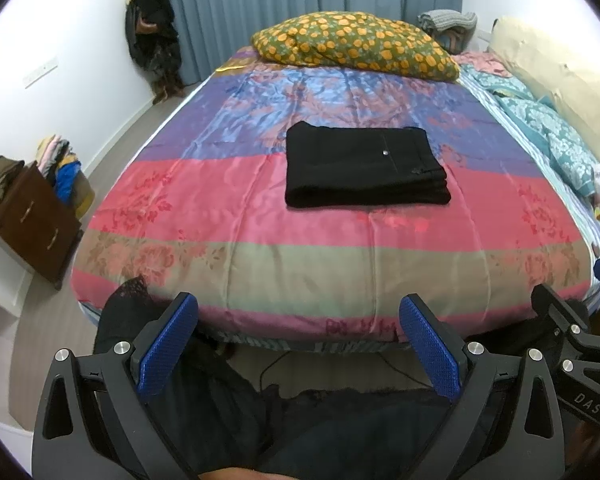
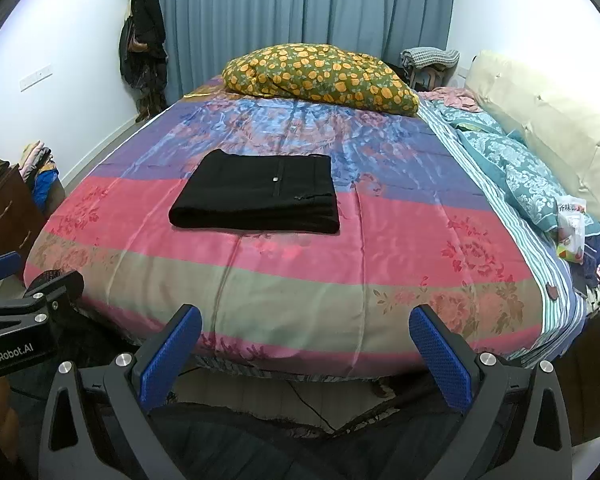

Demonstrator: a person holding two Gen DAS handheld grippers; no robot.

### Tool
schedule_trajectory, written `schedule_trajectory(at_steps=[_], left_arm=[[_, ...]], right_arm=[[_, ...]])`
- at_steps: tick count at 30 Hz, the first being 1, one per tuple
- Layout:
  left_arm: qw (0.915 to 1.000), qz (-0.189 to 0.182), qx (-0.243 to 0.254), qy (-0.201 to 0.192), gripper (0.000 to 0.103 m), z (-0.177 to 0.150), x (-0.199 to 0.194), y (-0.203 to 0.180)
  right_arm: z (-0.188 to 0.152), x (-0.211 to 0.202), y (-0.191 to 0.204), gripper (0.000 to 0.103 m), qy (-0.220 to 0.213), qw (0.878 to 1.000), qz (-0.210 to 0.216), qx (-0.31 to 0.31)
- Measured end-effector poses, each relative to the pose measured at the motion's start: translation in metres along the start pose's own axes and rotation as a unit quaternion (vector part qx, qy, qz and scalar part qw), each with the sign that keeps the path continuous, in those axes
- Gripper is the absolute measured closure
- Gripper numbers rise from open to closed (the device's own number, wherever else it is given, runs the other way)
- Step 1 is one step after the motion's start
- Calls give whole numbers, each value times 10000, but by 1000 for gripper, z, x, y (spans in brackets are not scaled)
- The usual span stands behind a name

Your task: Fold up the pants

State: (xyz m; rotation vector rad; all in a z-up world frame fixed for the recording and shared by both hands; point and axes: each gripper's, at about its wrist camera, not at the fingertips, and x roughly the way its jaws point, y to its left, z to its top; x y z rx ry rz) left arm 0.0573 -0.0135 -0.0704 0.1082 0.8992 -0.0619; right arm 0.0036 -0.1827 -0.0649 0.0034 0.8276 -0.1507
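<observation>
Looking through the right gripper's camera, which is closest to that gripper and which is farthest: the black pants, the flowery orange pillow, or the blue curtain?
From the right gripper, open at the foot of the bed:
1. Black pants, folded in the middle of the quilt, slightly left.
2. Flowery orange pillow, at the bed's far end.
3. Blue curtain, on the wall behind the pillow.

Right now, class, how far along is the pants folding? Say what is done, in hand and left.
Done: the black pants lie as a compact folded rectangle on the striped quilt. In hand: nothing; the left gripper and right gripper are open, back off the bed. Left: nothing visible, perhaps only putting them away.
</observation>
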Motion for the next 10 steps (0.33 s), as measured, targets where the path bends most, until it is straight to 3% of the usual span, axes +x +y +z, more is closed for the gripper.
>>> schedule_trajectory(at_steps=[10], left_arm=[[9999, 68, 62, -74, 2, -3, 2, -2]], right_arm=[[0, 0, -1, 0, -40, 10000, -9, 15]])
